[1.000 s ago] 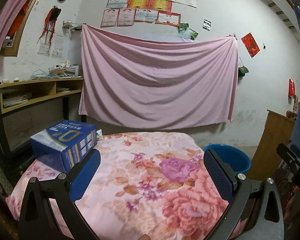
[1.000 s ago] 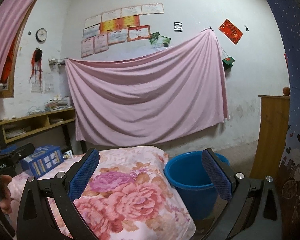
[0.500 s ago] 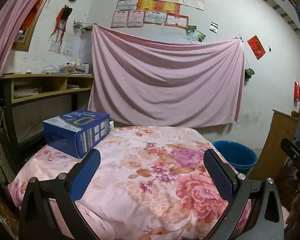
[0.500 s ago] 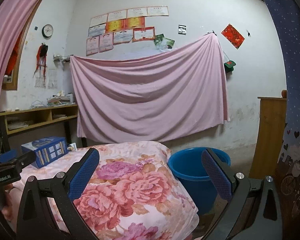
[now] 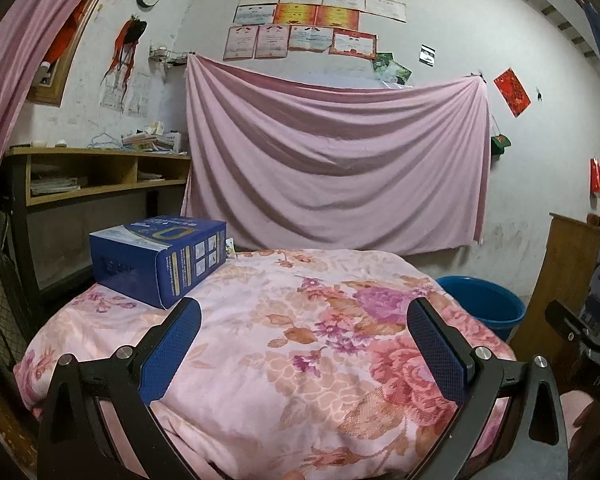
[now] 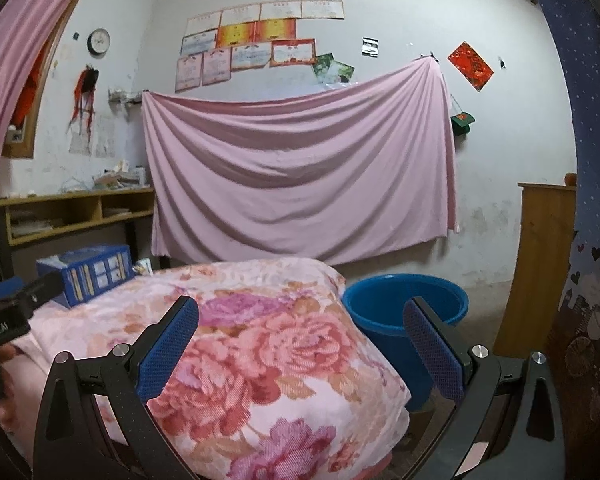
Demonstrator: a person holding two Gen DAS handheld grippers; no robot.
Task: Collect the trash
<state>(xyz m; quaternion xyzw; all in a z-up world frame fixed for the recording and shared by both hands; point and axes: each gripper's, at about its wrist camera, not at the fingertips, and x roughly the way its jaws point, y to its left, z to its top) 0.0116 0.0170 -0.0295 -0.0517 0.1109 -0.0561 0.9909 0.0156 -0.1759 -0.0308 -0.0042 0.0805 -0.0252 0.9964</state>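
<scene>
The dark blue cardboard box with gold print (image 5: 158,258) lies on the far left part of the table, which is covered by a pink floral quilt (image 5: 284,344); in the right wrist view the same box (image 6: 86,274) sits at the far left edge. It looks like the piece of trash to be collected. A small pale scrap (image 5: 230,249) peeks out just behind the box, too small to identify. The round blue plastic bucket (image 6: 404,312) stands on the floor just beside the right side of the table and seems the likely place for the trash; what can be seen of its inside holds nothing.

Judging from this, the task is at its start: the box is untouched, nothing is in the bucket, and the whole pick-and-drop is left.

The left tool (image 5: 300,344) hovers over the near part of the quilt, released, its blue-padded jaws spread wide with nothing between them; the box is ahead and to its left, apart from it. The right tool (image 6: 300,344) is likewise spread and empty, over the near right corner of the quilt with the bucket just ahead.

Farther out, a pink sheet (image 5: 332,168) hangs on the far wall, a wooden shelf (image 5: 100,176) stands at far left and a wooden cabinet (image 6: 544,264) at right. Nothing stands between the left tool and the box.
</scene>
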